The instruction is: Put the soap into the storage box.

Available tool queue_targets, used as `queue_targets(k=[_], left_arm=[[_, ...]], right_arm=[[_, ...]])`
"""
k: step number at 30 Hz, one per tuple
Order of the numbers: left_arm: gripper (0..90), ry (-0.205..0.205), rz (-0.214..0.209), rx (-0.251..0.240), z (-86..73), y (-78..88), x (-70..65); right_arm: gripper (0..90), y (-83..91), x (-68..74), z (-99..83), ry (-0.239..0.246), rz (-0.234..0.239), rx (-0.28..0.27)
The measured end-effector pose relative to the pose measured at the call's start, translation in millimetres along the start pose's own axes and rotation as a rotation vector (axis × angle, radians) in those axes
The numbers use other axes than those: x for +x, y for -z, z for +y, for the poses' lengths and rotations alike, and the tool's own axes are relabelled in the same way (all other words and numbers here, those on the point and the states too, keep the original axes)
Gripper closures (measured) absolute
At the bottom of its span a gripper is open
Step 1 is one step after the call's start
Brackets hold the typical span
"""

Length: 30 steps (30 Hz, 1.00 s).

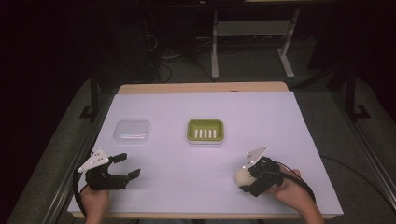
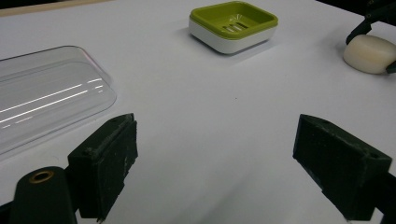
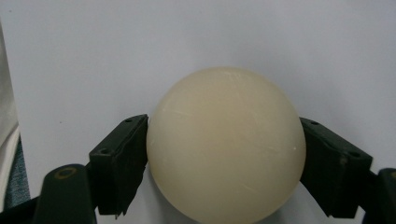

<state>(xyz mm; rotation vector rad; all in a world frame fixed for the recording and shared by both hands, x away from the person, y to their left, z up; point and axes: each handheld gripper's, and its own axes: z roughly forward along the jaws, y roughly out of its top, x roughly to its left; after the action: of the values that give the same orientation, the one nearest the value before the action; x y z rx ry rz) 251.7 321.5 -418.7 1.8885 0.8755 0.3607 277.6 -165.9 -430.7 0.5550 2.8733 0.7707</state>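
Observation:
A cream rounded soap bar [image 1: 241, 176] [image 3: 226, 140] sits low over the white table surface at the front right. My right gripper [image 1: 246, 180] [image 3: 224, 161] is shut on it, with a jaw pressed against each side. In the left gripper view the soap [image 2: 371, 53] shows far right. My left gripper [image 1: 129, 165] [image 2: 215, 140] hovers open at the front left with nothing between its jaws. A green and white soap dish [image 1: 205, 122] [image 2: 219, 35] stands mid-table. A clear plastic lid [image 1: 132, 131] [image 2: 46, 98] lies left of it, just beyond the left gripper.
A white sheet [image 1: 201, 107] covers the wooden table [image 1: 201, 87]. The floor beyond holds cables and a white desk frame [image 1: 252, 32]. The person's hands [image 1: 292, 189] enter at the table's front edge.

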Motion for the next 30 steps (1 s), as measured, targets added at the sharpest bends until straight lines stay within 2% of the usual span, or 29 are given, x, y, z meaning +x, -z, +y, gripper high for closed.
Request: queue_targets(k=[18, 26, 30], left_arm=[[13.2, -0.006, -0.001, 0.002, 0.3, 0.2, -0.7], [13.2, 0.001, 0.004, -0.002, -0.2, 1.0, 0.2], [13.2, 0.004, 0.006, -0.001, -0.6, 1.7, 0.6]], right_arm=[[23.6, -2.7, -0.1, 3.5, 0.03, -0.016, 0.028], [24.0, -1.7, -1.9, 4.8, 0.026, 0.0, 0.02], [24.1, 2.2, -3.9, 7.9, 0.027, 0.011, -0.013]])
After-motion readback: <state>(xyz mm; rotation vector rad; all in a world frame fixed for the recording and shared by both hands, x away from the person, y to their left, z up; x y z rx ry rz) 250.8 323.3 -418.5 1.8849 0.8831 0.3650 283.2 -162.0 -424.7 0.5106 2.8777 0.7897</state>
